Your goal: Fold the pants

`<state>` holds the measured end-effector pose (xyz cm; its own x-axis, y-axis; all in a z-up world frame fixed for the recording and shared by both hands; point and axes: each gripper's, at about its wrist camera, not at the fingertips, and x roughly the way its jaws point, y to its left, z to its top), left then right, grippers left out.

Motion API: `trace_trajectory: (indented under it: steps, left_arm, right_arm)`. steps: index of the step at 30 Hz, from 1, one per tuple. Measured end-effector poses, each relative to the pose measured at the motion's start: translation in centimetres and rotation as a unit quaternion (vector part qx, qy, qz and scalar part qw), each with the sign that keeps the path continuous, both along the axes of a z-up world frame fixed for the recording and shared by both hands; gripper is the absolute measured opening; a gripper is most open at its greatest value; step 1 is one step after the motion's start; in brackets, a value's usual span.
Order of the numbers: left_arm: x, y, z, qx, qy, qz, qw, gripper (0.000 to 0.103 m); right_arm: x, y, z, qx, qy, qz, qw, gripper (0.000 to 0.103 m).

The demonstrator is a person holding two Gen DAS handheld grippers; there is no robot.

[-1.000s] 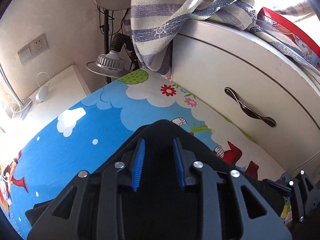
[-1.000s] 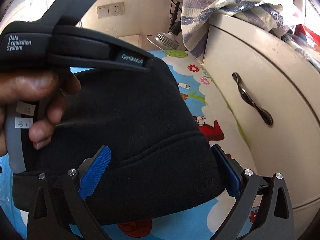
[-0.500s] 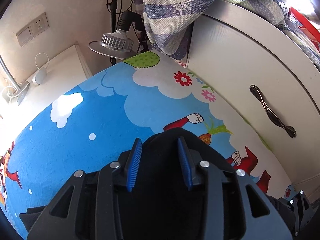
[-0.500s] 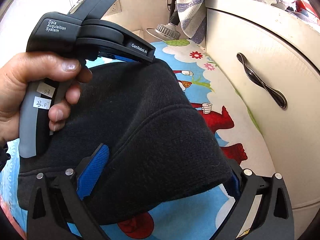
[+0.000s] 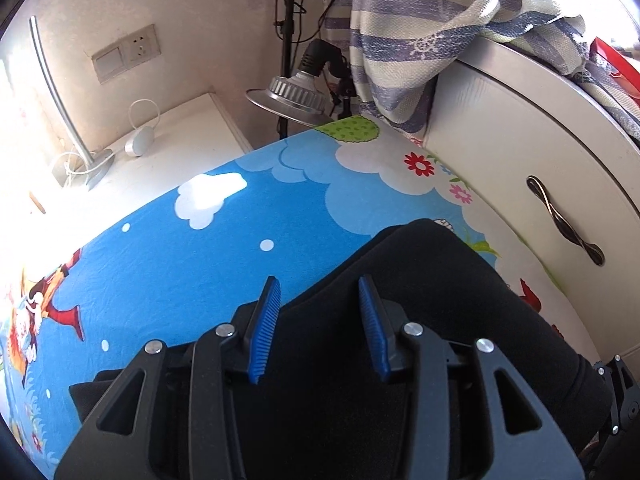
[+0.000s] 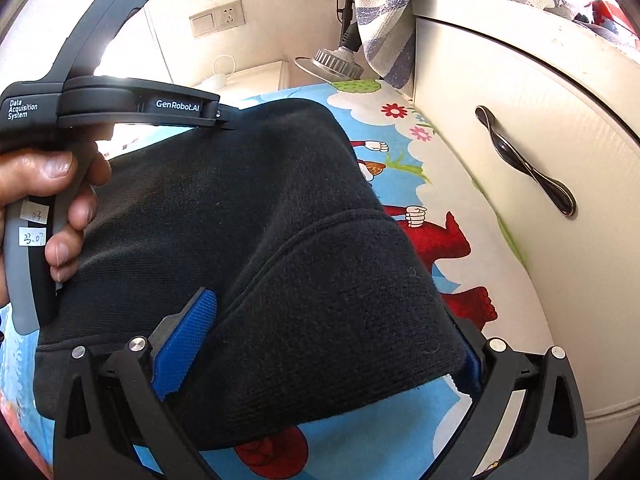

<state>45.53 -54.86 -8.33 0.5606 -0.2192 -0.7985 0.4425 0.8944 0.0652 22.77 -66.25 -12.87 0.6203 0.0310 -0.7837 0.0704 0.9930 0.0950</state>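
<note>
Black knit pants [image 6: 304,264], soft and fuzzy, lie folded in a rounded heap on a smooth cartoon-printed blue sheet [image 5: 208,272], close to a cream cabinet [image 6: 520,128]. The left gripper [image 5: 318,292] stands partly open above the fabric, its ribbed blue pads apart, holding nothing. The right gripper [image 6: 332,344] is spread wide around the heap; whether it presses I cannot tell. One striped woven towel [image 5: 420,32] hangs from the cabinet.
</note>
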Motion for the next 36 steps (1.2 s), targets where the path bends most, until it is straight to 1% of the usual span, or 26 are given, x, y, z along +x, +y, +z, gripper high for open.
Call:
trace_trajectory:
  steps: [2,3,4,6,8,9,10,11,12,14,15,16,17,19,21,22,23,25,27,28,29,31,32,34,35,36]
  left_arm:
    - [0.2,0.5,0.5,0.007,-0.013,0.039,0.9991,0.041]
    - [0.3,0.7,0.7,0.001,-0.015,0.049,0.9987,0.04]
    - [0.3,0.9,1.1,-0.021,-0.014,0.044,0.9987,0.04]
    - [-0.3,0.7,1.7,-0.071,-0.002,-0.008,0.9974,0.04]
    - [-0.9,-0.3,1.5,-0.101,0.037,-0.077,0.9912,0.041]
    - [-1.1,-0.7,1.2,-0.096,0.044,-0.091,0.9902,0.041]
    - [-1.0,-1.0,0.7,-0.068,0.04,-0.082,0.9935,0.041]
    - [-0.6,-1.0,0.1,-0.039,0.038,-0.059,0.9968,0.041]
    - [-0.1,-0.6,-0.5,-0.028,0.042,-0.035,0.9981,0.041]
    - [1.0,0.5,-1.0,-0.069,0.07,-0.014,0.995,0.043]
    - [1.2,0.7,-1.0,-0.074,0.073,-0.008,0.9946,0.043]
    - [1.1,0.6,-1.0,-0.067,0.068,-0.006,0.9954,0.046]
    - [1.0,0.4,-0.9,-0.059,0.062,-0.006,0.9963,0.047]
    - [0.7,0.0,-1.0,-0.047,0.053,-0.007,0.9975,0.047]
    - [0.9,0.3,-1.3,-0.049,0.052,-0.001,0.9975,0.048]
    - [1.0,0.4,-1.4,-0.05,0.05,0.003,0.9975,0.051]
    - [1.1,0.5,-1.4,-0.048,0.047,0.008,0.9977,0.056]
    - [1.1,0.8,-1.2,-0.042,0.038,0.019,0.9983,0.056]
    - [0.9,1.3,-0.2,-0.018,0.008,0.045,0.9988,0.053]
    - [0.7,1.8,0.3,-0.013,-0.001,0.056,0.9984,0.048]
    - [0.4,2.2,0.9,-0.022,-0.005,0.056,0.9981,0.045]
    - [-0.5,2.5,2.2,-0.053,-0.008,0.026,0.9982,0.045]
    - [-1.2,2.2,2.6,-0.059,-0.01,0.002,0.9982,0.045]
    - [-2.4,1.0,2.6,-0.06,0.004,-0.057,0.9966,0.045]
    - [-2.8,0.5,2.2,-0.055,0.011,-0.074,0.9957,0.046]
    - [-3.0,0.2,1.6,-0.036,0.015,-0.078,0.9962,0.046]
  right_arm:
    - [-0.1,0.1,0.0,-0.001,0.0,0.0,1.0,0.097]
    - [-0.1,0.1,0.1,-0.001,0.0,0.001,1.0,0.097]
    - [-0.1,0.1,0.1,-0.001,0.0,0.001,1.0,0.097]
    - [-0.1,0.0,0.0,0.0,0.0,0.002,1.0,0.097]
    - [-0.1,0.1,0.0,0.001,0.0,0.002,1.0,0.097]
    - [-0.1,0.0,0.1,0.001,0.0,0.003,1.0,0.097]
    - [-0.1,0.0,0.0,0.002,-0.001,0.003,1.0,0.097]
    - [-0.1,0.0,0.0,0.002,-0.001,0.003,1.0,0.097]
    - [0.0,0.0,0.1,0.002,-0.001,0.003,1.0,0.097]
    - [0.0,0.0,0.4,-0.002,-0.004,0.003,1.0,0.097]
    - [-0.2,0.2,0.7,-0.01,-0.009,0.004,1.0,0.097]
    - [-0.5,0.6,1.3,-0.021,-0.017,0.005,1.0,0.096]
    - [-1.0,0.9,2.0,-0.027,-0.03,0.01,0.999,0.094]
    - [-2.0,1.7,3.6,-0.025,-0.058,0.024,0.998,0.093]
    - [-2.6,2.1,4.4,-0.022,-0.072,0.026,0.997,0.092]
    - [-2.5,2.2,4.4,-0.023,-0.07,0.023,0.997,0.09]
    - [-2.4,2.4,4.1,-0.03,-0.064,0.023,0.997,0.09]
    - [-1.7,2.5,3.0,-0.058,-0.035,0.018,0.998,0.088]
    - [-1.5,1.7,2.4,-0.037,-0.022,0.015,0.999,0.088]
    - [-1.5,1.5,2.3,-0.032,-0.017,0.016,0.999,0.087]
    - [-1.4,1.5,2.3,-0.035,-0.016,0.018,0.999,0.087]
    - [-1.5,1.7,2.3,-0.044,-0.017,0.02,0.999,0.087]
    - [-1.5,1.6,2.2,-0.042,-0.014,0.019,0.999,0.086]
    - [-1.8,1.5,2.0,-0.039,-0.007,0.017,0.999,0.086]
    - [-2.3,1.6,2.0,-0.044,-0.005,0.017,0.999,0.086]
    - [-2.2,1.7,2.2,-0.053,-0.003,0.017,0.998,0.086]
